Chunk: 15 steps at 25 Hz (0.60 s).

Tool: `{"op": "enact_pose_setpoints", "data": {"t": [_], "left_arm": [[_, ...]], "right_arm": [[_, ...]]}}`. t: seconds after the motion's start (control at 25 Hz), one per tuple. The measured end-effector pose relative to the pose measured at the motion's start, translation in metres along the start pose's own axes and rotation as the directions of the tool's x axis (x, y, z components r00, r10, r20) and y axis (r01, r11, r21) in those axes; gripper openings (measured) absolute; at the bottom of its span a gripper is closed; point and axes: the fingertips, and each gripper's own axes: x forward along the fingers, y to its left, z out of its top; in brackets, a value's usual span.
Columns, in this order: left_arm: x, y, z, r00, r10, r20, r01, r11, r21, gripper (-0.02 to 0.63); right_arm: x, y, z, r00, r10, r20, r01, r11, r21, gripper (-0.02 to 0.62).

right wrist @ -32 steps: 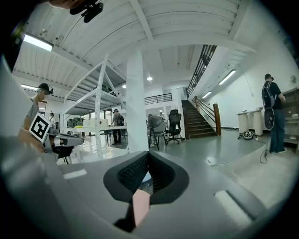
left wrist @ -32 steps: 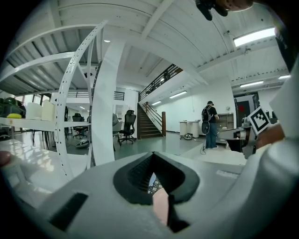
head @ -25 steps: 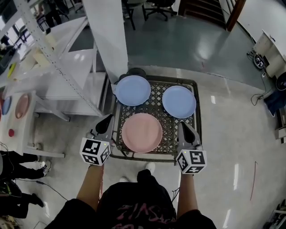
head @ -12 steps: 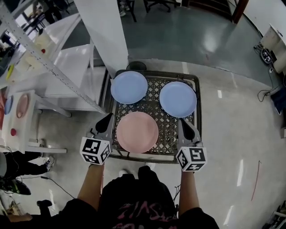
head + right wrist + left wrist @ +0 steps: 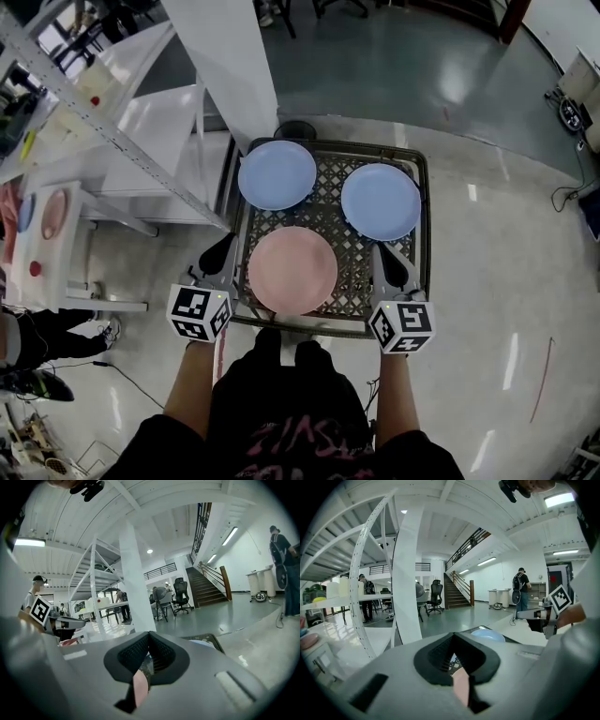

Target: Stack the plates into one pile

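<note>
A pink plate (image 5: 292,270) lies at the near middle of a black lattice cart top (image 5: 330,221). Two blue plates rest behind it, one at the far left (image 5: 277,174) and one at the far right (image 5: 381,201). The plates lie apart, none stacked. My left gripper (image 5: 223,247) is shut and empty just left of the pink plate, outside the cart's edge. My right gripper (image 5: 385,255) is shut and empty just right of that plate. A sliver of pink plate (image 5: 461,686) shows below the closed jaws in the left gripper view, and likewise (image 5: 139,688) in the right gripper view.
A white pillar (image 5: 225,66) rises just behind the cart's far left corner. White metal shelving (image 5: 103,131) and a low white table (image 5: 47,234) stand to the left. Bare grey floor (image 5: 497,234) lies to the right. People stand far off in the hall.
The person has stepped closer to the cart. Both grippers have sunk a little on either side of the pink plate and stay shut.
</note>
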Motion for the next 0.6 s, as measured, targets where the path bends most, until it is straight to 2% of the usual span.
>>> {"op": "enact_pose_setpoints", "data": {"t": [0.6], "left_arm": [[0.007,0.005,-0.021,0.999,-0.046,-0.011,0.046,0.999,-0.015,-0.008]], "right_arm": [[0.0,0.007,-0.011,0.999,-0.037,-0.009,0.037,0.999,0.006,0.012]]}}
